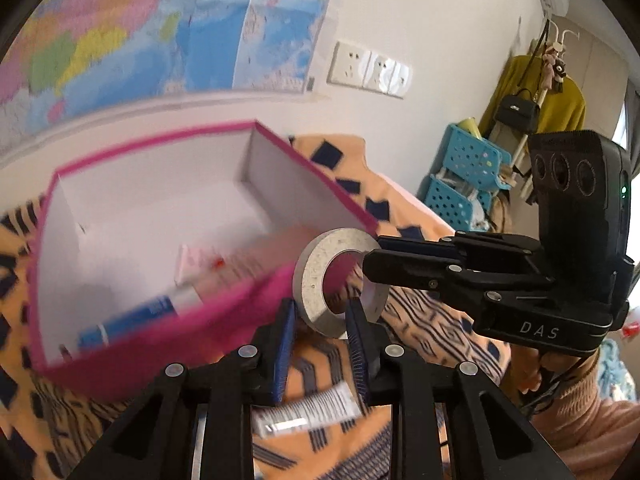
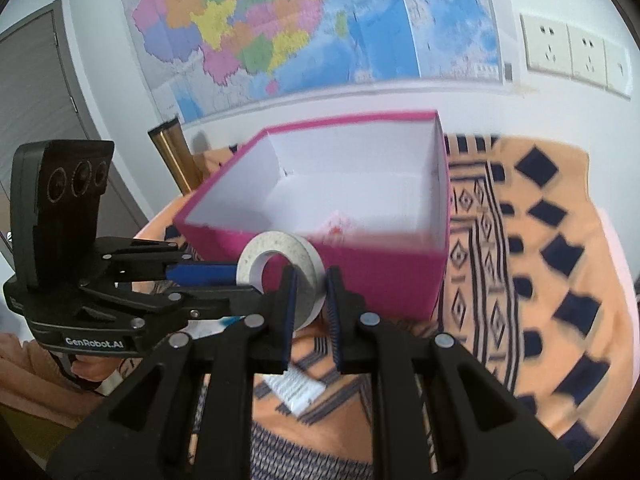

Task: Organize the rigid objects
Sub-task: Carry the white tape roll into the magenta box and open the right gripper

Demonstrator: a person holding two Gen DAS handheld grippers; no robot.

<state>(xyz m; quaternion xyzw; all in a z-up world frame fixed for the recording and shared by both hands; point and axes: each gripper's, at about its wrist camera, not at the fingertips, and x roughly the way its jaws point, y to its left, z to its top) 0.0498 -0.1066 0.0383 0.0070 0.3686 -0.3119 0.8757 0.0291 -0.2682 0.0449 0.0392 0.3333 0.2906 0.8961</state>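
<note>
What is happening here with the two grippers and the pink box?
A person holds a roll of tape between both grippers, just in front of the open pink box. The left gripper and the right gripper each close on the roll. The box already holds a blue tube; another tube lies on the patterned cloth.

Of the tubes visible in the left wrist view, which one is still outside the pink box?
The white tube with black print, lying on the patterned cloth just below the left tool. The blue-and-white tube already lies inside the pink box.
</note>
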